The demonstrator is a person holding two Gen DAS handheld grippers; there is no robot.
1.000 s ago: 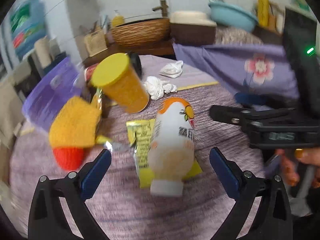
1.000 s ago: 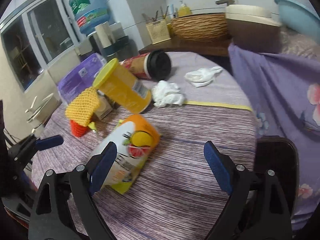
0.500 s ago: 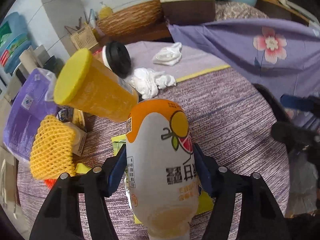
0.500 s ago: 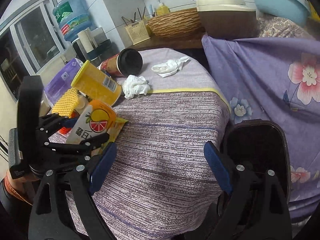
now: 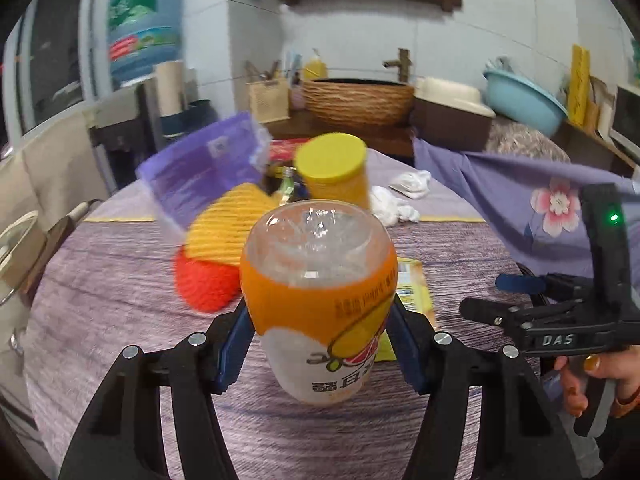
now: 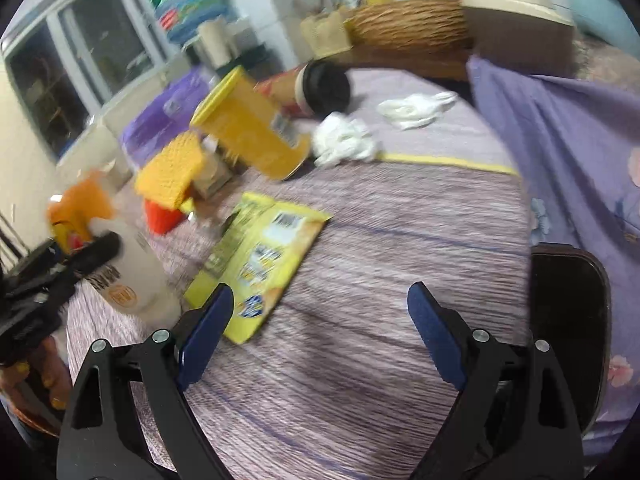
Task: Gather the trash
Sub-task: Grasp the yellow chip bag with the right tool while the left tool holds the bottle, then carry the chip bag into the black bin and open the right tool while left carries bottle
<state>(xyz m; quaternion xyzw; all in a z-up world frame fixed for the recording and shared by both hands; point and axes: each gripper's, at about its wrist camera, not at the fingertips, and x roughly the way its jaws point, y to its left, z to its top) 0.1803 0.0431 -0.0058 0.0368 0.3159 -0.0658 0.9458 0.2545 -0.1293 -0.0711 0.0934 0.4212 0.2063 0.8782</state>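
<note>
Jaws clamped on the bottle (image 5: 320, 300) there: the left gripper (image 5: 318, 344) has its blue pads pressed to both sides of it, base end pointing away from the camera, orange band on top, white body lower down. The last closing motion was within the past second and has settled, bottle gripped between the pads. In the right wrist view that bottle (image 6: 120, 264) shows blurred at the left edge, lifted off the tabletop (image 6: 380, 248), with the left gripper (image 6: 60, 268) dark across it and a hand (image 6: 36, 380) below.

Right gripper (image 6: 320, 320): jaws released, wide apart, nothing between them, hanging over bare striped cloth. Just ahead of its left pad lies the yellow packet (image 6: 260, 256), flat, barcode up. From the left wrist the right gripper (image 5: 500, 300) sits at the right edge, a hand (image 5: 600, 380) on its grip.

Further back, a yellow can (image 6: 252, 140) lies tilted on its side, a black-lidded can (image 6: 320, 88) behind it. White tissue (image 6: 344, 144) crumpled just beside the yellow can, a second wad (image 6: 416, 106) nearer the far rim. Yellow foam net (image 6: 172, 168) over a red one (image 6: 160, 216) at left, purple bag (image 5: 200, 168) behind. Purple flowered cloth (image 6: 568, 140) drapes at right
</note>
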